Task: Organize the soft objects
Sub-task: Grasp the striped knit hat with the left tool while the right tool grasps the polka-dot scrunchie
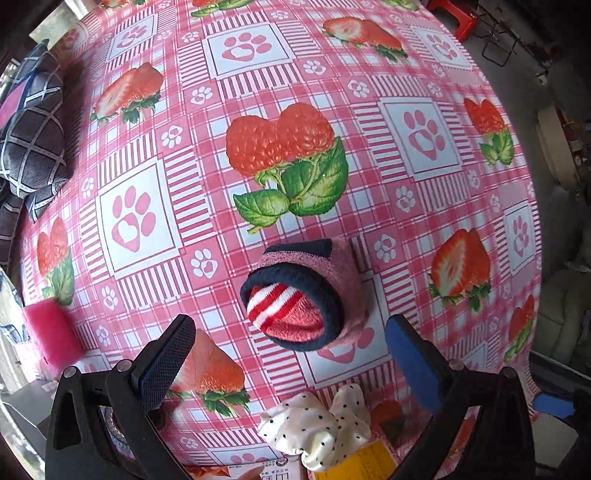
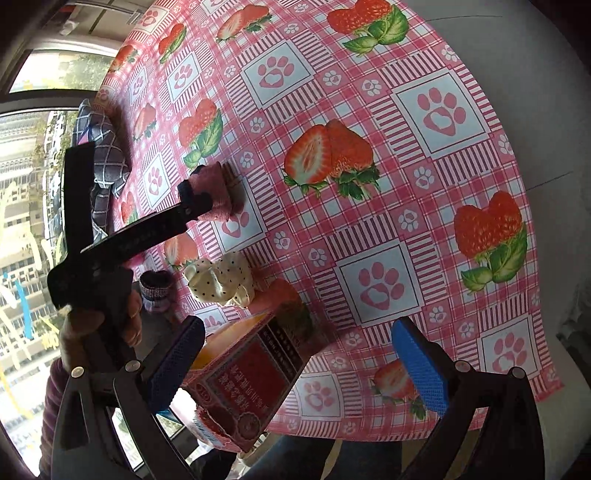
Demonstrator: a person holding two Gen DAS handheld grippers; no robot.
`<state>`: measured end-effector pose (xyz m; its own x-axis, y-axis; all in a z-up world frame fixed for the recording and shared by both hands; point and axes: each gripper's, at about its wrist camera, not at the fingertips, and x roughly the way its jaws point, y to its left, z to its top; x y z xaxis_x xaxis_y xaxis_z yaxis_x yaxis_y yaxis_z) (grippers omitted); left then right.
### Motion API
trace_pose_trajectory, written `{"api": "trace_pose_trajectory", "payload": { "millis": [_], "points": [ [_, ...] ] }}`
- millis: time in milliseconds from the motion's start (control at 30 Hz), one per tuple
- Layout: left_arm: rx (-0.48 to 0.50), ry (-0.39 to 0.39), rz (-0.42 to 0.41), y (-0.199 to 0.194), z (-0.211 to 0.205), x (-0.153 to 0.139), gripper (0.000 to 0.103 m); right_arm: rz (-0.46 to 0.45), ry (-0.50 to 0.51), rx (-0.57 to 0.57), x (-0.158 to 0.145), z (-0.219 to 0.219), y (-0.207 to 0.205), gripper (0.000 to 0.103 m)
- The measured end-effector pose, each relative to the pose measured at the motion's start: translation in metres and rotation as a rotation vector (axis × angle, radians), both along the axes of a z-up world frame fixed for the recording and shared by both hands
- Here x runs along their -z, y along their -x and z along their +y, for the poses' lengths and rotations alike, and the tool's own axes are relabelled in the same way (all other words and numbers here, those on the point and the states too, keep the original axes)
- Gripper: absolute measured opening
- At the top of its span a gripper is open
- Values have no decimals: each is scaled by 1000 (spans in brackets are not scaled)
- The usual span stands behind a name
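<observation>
A rolled sock bundle point(image 1: 303, 295), pink with a navy cuff and a red-and-white striped core, lies on the strawberry tablecloth point(image 1: 258, 110). My left gripper point(image 1: 291, 354) is open, its fingers wide on either side of the bundle's near end and clear of it. A white polka-dot cloth point(image 1: 317, 424) is bunched just below. In the right wrist view my right gripper point(image 2: 299, 362) is open over the table's near edge, with an open red carton point(image 2: 251, 373) beside its left finger. The polka-dot cloth point(image 2: 221, 280) and sock bundle point(image 2: 216, 192) lie beyond it.
A dark plaid cushion point(image 1: 33, 136) sits at the table's left edge and a pink sponge-like block point(image 1: 51, 336) nearer. A small purple sock roll point(image 2: 157, 291) stands by the hand point(image 2: 125, 314) holding the left gripper. A red stool point(image 1: 454, 18) stands past the table.
</observation>
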<state>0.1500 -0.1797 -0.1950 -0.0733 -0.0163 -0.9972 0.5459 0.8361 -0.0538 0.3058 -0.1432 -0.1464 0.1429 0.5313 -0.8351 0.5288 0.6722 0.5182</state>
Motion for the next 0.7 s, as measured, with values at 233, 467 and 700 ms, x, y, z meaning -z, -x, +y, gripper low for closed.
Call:
{"api": "trace_pose_trajectory", "payload": {
  "millis": [233, 467, 700],
  "points": [
    [-23, 17, 83, -5, 4, 18, 55, -50, -26, -185, 12, 26, -32, 102],
    [-171, 54, -28, -15, 58, -19, 28, -40, -37, -394, 26, 74, -77, 102],
    [-322, 65, -139, -10, 135, -67, 28, -32, 22, -615, 54, 135, -112, 101]
  ]
}}
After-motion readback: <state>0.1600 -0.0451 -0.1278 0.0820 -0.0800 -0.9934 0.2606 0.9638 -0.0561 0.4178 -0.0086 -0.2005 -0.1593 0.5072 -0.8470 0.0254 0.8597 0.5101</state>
